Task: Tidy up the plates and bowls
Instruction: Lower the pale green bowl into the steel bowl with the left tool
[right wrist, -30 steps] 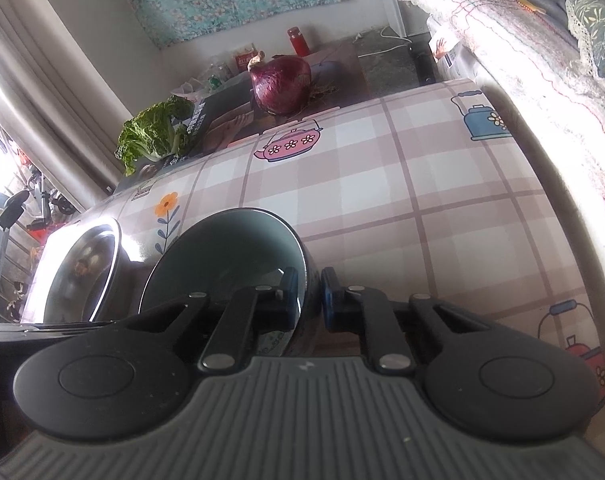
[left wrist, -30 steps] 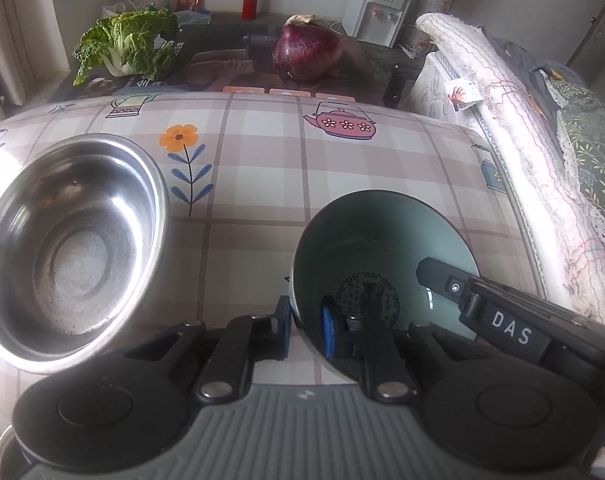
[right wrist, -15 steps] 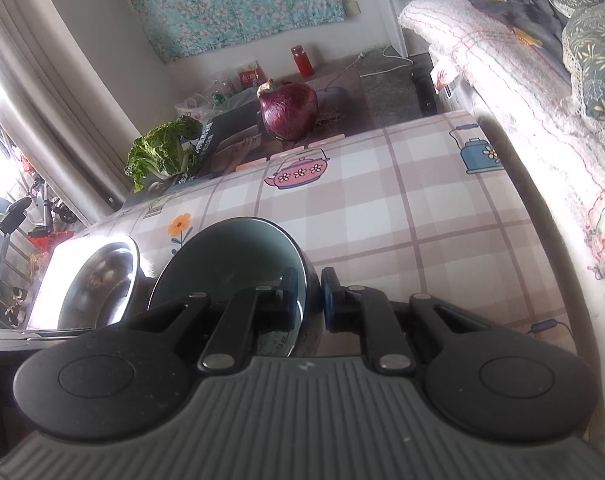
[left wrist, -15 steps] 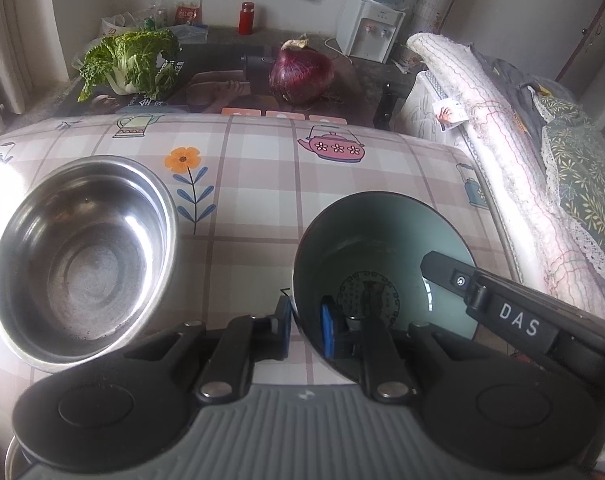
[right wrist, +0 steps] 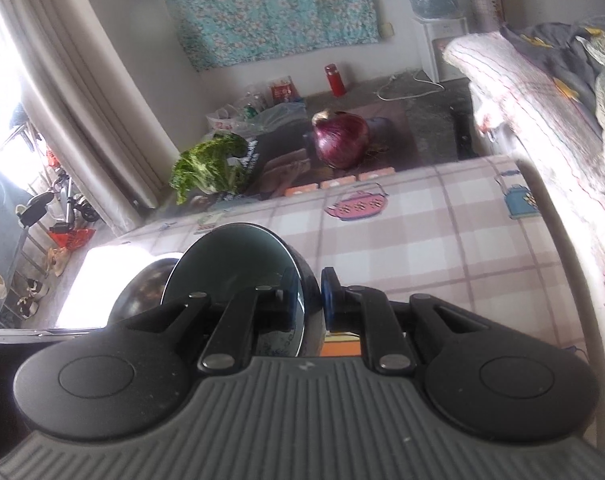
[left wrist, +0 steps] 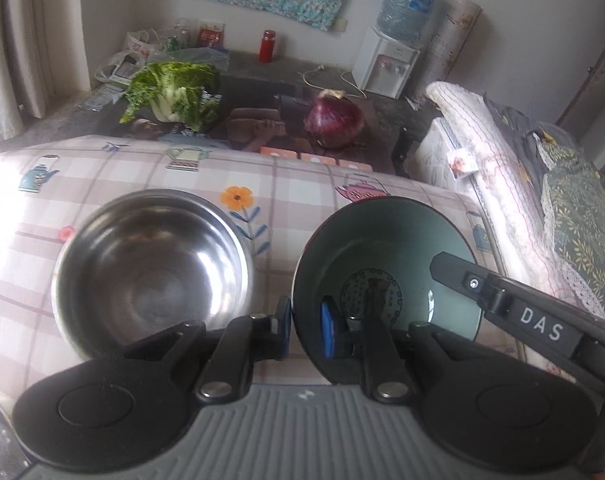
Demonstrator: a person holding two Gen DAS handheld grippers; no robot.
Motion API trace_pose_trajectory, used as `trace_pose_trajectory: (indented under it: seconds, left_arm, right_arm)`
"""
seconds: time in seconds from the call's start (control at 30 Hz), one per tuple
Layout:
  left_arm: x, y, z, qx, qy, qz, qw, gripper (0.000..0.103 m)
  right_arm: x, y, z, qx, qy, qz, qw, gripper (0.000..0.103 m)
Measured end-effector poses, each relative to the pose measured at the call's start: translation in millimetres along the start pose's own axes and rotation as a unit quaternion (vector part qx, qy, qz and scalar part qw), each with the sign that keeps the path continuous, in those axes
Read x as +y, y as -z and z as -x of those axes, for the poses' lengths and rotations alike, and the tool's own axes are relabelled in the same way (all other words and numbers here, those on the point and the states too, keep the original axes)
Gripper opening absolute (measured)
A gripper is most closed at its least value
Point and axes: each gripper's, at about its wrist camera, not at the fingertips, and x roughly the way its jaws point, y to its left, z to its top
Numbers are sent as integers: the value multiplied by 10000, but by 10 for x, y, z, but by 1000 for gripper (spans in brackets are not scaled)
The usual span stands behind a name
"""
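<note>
A teal ceramic bowl (left wrist: 386, 252) with a dark outside is held up above the checked tablecloth (left wrist: 294, 200). My left gripper (left wrist: 305, 330) is shut on its near left rim. My right gripper (right wrist: 309, 298) is shut on its right rim, and the bowl (right wrist: 230, 264) shows tilted in the right wrist view. The right gripper's black body (left wrist: 522, 312) crosses the bowl's right side in the left wrist view. A steel bowl (left wrist: 150, 268) sits on the cloth to the left of the teal bowl, and shows partly behind it in the right wrist view (right wrist: 142, 292).
A red onion (left wrist: 334, 120) and a leafy cabbage (left wrist: 174, 94) lie on a dark surface beyond the table's far edge. A bed with quilts (left wrist: 542, 184) runs along the right side. A water dispenser (left wrist: 386, 64) stands at the back wall.
Both grippers have lifted the teal bowl up off the cloth and tilted it. The steel bowl stays on the table and looks farther below.
</note>
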Motion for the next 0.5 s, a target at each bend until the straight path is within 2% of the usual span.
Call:
trace_pose_trajectory:
  seconds: [0.27, 0.5]
  left_arm:
    - [511, -116, 195, -209, -271, 353, 9988, 16]
    - [981, -150, 189, -195, -568, 639, 9961, 16]
  right_arm:
    - [533, -118, -147, 26, -375, 270, 9989, 12]
    - [896, -112, -519, 315, -769, 191, 9964, 12]
